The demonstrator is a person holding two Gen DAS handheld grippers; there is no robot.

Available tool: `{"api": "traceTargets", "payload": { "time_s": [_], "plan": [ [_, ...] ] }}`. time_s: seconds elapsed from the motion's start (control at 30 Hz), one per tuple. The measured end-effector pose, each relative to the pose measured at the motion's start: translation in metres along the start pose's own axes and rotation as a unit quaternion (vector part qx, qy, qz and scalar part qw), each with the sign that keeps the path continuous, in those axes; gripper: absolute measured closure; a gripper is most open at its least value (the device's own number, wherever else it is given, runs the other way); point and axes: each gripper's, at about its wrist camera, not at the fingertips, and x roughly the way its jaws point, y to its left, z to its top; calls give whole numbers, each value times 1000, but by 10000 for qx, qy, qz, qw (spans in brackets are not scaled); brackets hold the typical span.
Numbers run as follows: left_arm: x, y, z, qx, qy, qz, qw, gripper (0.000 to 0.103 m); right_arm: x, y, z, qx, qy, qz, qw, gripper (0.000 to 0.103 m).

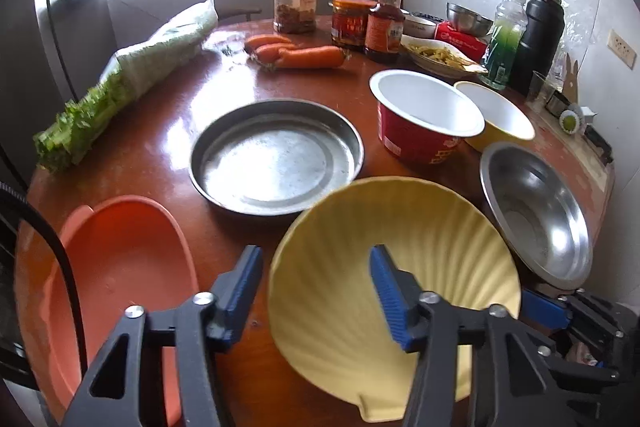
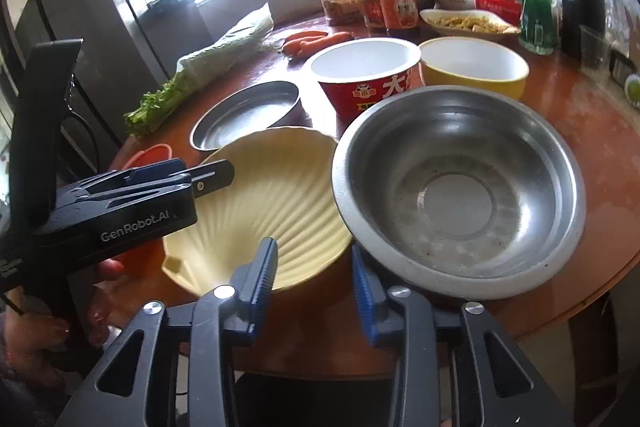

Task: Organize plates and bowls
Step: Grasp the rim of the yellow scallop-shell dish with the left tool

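Half open at the left gripper (image 1: 315, 255), astride the near-left rim of the yellow shell plate (image 1: 400, 247): one finger outside over the table (image 1: 160, 131), the other inside above the ribbed surface; no pad pressing on the rim, so nothing held; probably only a closing needed there.

Narrower at the right gripper (image 2: 314, 247), with bare table and the plate's near edge showing in the gap; nothing clamped; just off its right finger, the near-left rim of the steel bowl (image 2: 460, 195), which overlaps the plate's right edge.

Plate nearer the left hand, bowl nearer the right; plate fanning away from the fingers, its small notched hinge end toward the person.

Further back: flat steel pan (image 1: 276, 159), beyond the plate and well apart, likely a place for stacking.
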Motion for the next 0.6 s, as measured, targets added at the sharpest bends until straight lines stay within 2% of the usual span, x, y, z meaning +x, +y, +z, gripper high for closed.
{"api": "traceTargets", "payload": {
  "time_s": [0.23,0.43,0.6],
  "plan": [
    [-2,0,-6,83,-25,53,9999,60,-1,-4,1,-149,-5,65,9999,70],
    [-11,2,-18,17,-53,-4,10000,62,-2,-6,-1,-303,104,224,9992,70],
    [-8,3,-24,-65,-54,146,9999,62,0,-13,-1,-74,94,225,9997,70]
  ]
}}
